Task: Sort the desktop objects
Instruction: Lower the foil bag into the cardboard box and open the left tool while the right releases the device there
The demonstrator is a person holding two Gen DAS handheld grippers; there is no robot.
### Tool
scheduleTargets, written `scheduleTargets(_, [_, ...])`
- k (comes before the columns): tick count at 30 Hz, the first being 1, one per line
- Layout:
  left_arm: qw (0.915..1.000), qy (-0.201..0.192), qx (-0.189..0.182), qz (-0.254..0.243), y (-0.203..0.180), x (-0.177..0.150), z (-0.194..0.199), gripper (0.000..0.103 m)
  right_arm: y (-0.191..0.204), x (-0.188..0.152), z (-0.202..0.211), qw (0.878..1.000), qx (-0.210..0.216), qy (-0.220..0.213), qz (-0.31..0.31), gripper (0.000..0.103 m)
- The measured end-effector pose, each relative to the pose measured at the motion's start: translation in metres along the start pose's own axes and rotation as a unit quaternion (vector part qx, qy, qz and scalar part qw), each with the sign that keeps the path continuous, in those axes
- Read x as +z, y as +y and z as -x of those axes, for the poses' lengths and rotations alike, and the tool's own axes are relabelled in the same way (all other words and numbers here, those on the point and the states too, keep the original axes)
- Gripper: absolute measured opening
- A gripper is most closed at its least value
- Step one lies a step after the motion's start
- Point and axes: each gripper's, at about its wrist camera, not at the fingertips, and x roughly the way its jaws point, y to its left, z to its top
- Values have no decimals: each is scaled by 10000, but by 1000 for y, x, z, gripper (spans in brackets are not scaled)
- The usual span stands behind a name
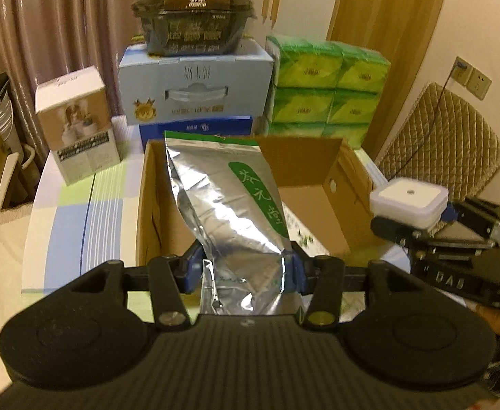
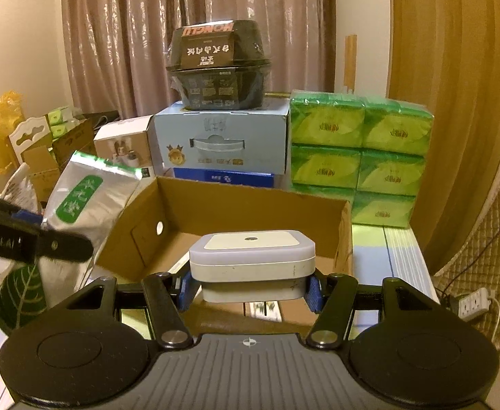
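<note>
Left wrist view: open cardboard box (image 1: 321, 171) on striped worktop (image 1: 75, 212), stacked green tissue packs (image 1: 325, 85) behind. Black food tub (image 1: 195, 17) on pale blue carton (image 1: 195, 85), upside-down label reads "HONGLU". Left gripper (image 1: 246, 270) fingers clamped on silver pouch (image 1: 229, 198), green label, over box. Right gripper (image 2: 250, 290) fingers clamped on white square case (image 2: 253, 256), over box; writing unreadable.

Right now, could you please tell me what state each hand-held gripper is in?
Left hand-held gripper: closed on the silver foil pouch, over the cardboard box.
Right hand-held gripper: closed on the white square case.
</note>
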Motion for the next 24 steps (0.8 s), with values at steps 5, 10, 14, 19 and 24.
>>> scheduleTargets(5, [9999,-22,68,-91,-1,28,-26,45,-9,13,-27,10000,-32,64,13,57])
scheduleTargets(10, [9999,9,130,-93,3,44,-57,45,-19,21,-56,9999,-31,134,-31,57])
scheduleTargets(14, [9998,75,149,-63,10,50,-80,45,-26,22,-77,9997,-32,216,-80,57])
scheduleTargets(19, [9997,162,165,25,20,51,-104,45,-33,17,-98,9994,-22,317,-151,57])
scheduleTargets(24, [9994,248,157,159,30,49,-125,45,-38,10,-115,9987,-20,453,-215,57])
